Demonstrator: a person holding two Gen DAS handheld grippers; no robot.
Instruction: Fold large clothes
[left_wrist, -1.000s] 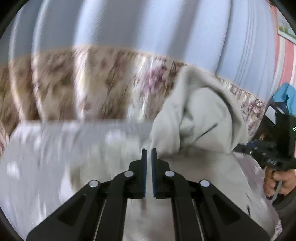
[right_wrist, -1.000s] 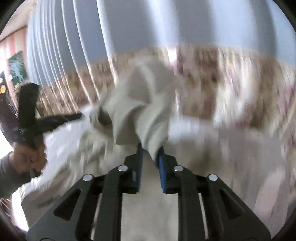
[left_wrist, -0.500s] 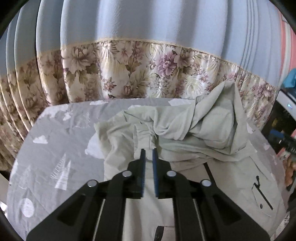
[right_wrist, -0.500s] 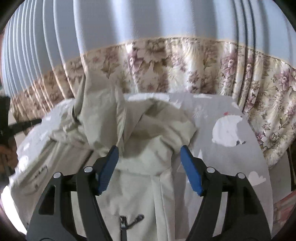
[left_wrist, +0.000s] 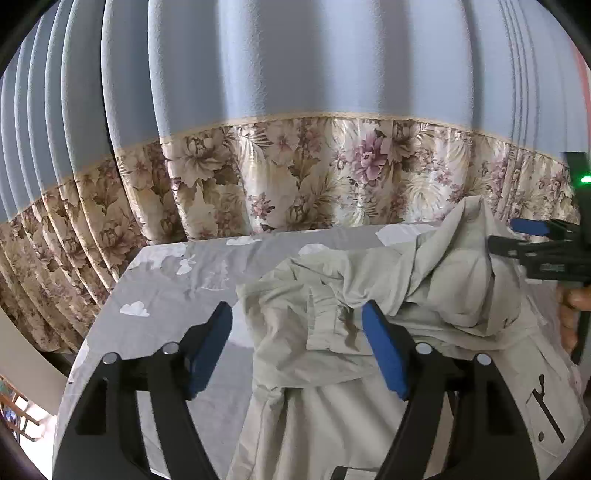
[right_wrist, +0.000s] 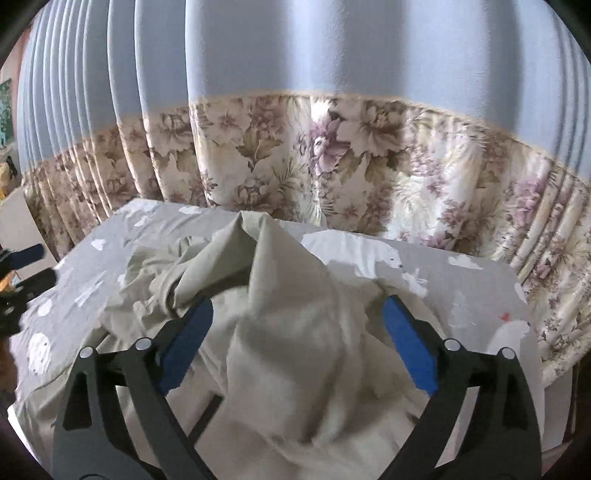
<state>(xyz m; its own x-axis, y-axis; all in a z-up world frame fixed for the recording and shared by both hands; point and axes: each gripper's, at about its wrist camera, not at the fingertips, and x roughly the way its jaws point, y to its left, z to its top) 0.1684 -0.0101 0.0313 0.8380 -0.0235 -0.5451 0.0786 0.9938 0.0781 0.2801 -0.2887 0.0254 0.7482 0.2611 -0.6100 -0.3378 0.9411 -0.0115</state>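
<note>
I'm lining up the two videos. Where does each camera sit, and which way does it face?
Left wrist: on the left hand-held gripper, angled down over the beige garment toward the curtain; own open fingers show, plus the right hand-held gripper at the right edge.
Right wrist: on the right hand-held gripper, same direction; own open fingers straddle the bunched garment.
Shared: garment, grey printed cloth, curtain.

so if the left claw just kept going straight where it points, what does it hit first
Most likely the crumpled beige jacket: the open left claw points at its bunched sleeve on the grey sheet. Depth is hard to judge.
</note>
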